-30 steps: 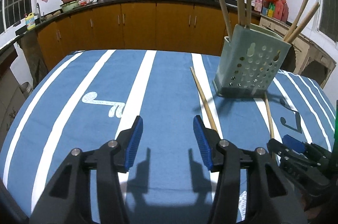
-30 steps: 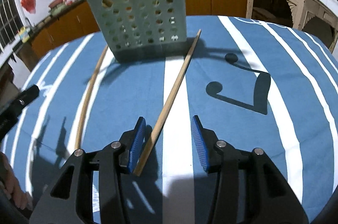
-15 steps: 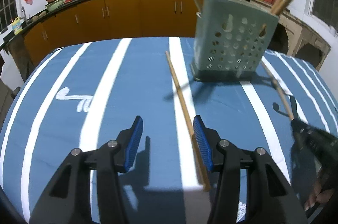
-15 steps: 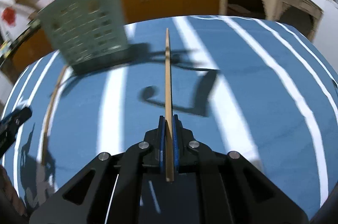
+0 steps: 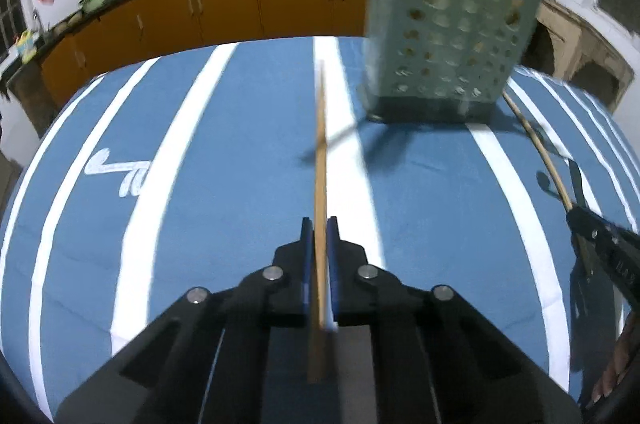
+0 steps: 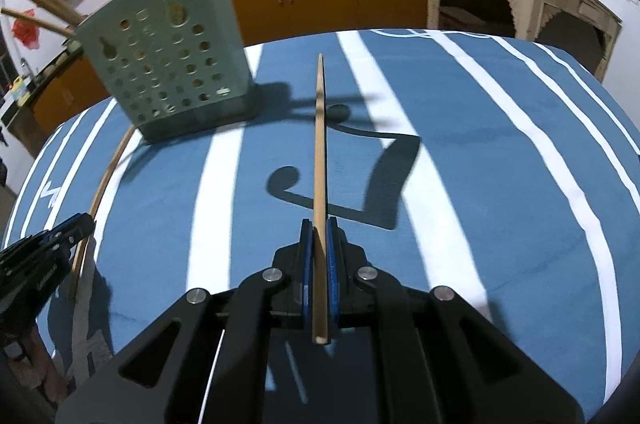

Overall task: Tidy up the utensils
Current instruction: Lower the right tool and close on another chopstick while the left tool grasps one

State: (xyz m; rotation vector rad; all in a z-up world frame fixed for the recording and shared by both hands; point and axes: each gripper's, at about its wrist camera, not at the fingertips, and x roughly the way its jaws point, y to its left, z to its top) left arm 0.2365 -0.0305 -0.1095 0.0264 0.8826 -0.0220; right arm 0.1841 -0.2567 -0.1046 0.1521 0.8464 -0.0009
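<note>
My left gripper (image 5: 320, 230) is clamped tight on a wooden chopstick (image 5: 320, 160), blue pads pressed against both its sides, and the stick runs straight ahead out of the jaws, its tail poking back past the pads toward me. The far tip looks blurred over the white stripe of the blue tablecloth (image 5: 224, 192). Off to the right and ahead stands the pale green perforated utensil holder (image 5: 448, 36), upright on the cloth, with several wooden sticks rising from its top (they run out of frame, so I can't count them).

My right gripper (image 6: 319, 230) is pinched shut the same way on a second chopstick (image 6: 319, 144), which points forward over the dark music-note print (image 6: 380, 180). From this side the holder (image 6: 168, 64) sits ahead and to the left, well apart from the stick's tip, with sticks leaning out of its upper left corner.

In the right wrist view I can see the other gripper at the lower left edge, with its chopstick (image 6: 108, 176) curving toward the holder's base. In the left wrist view the right gripper (image 5: 600, 244) shows at the right edge, its chopstick (image 5: 540, 152) angled toward the holder's base. Behind the table, orange cabinets (image 5: 240, 4) line the wall.
</note>
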